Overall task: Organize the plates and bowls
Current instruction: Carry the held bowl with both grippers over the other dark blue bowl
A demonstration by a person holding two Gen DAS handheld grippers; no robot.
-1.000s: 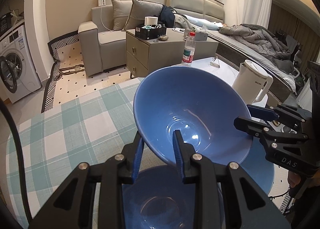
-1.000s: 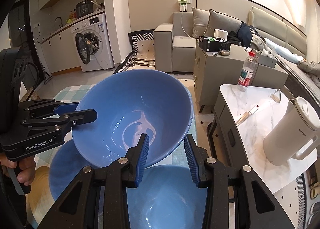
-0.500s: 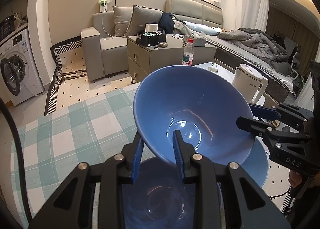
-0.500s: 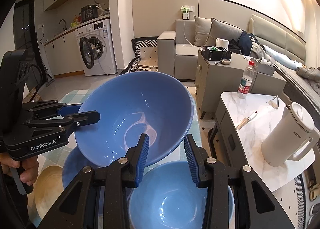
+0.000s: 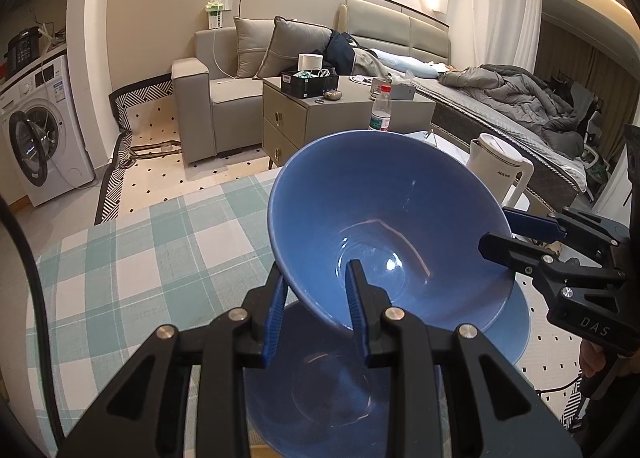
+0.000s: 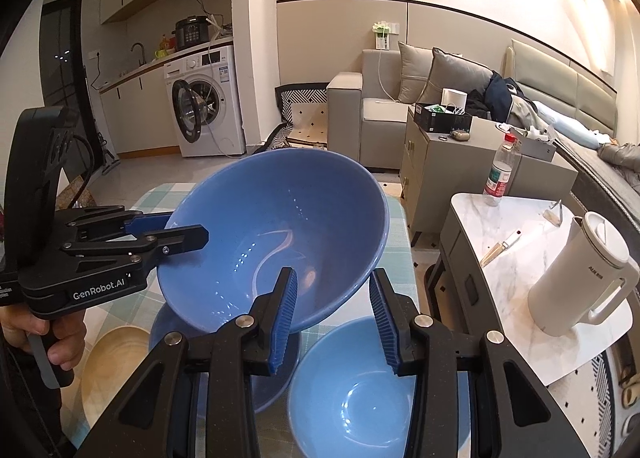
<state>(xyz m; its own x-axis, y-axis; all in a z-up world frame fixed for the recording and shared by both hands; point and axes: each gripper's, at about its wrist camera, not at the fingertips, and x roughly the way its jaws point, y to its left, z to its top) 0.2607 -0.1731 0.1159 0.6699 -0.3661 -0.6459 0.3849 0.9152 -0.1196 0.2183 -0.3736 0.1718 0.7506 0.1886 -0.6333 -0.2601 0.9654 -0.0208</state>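
Observation:
A large blue bowl [image 5: 380, 210] [image 6: 280, 202] hangs tilted in the air above the table, held from both sides. My left gripper [image 5: 316, 302] is shut on its near rim, one finger inside the bowl and one outside. In the right wrist view the left gripper [image 6: 180, 230] clamps the bowl's left edge. My right gripper [image 6: 334, 308] is shut on the opposite rim, and in the left wrist view the right gripper [image 5: 508, 230] bites the bowl's right edge. Under the raised bowl stand a lighter blue bowl [image 6: 360, 398] and a darker blue bowl [image 6: 224, 362] [image 5: 320, 390].
A teal checked cloth [image 5: 140, 266] covers the table. A pale wooden plate [image 6: 108, 370] lies at its near left. A white kettle [image 6: 580, 278], a knife [image 6: 500, 248] and a water bottle [image 6: 500, 174] stand on the marble side table [image 6: 520, 218] to the right.
Both grippers have lifted the big blue bowl a little higher and carried it sideways. The bowls on the table now sit farther below it. Neither grip has changed.

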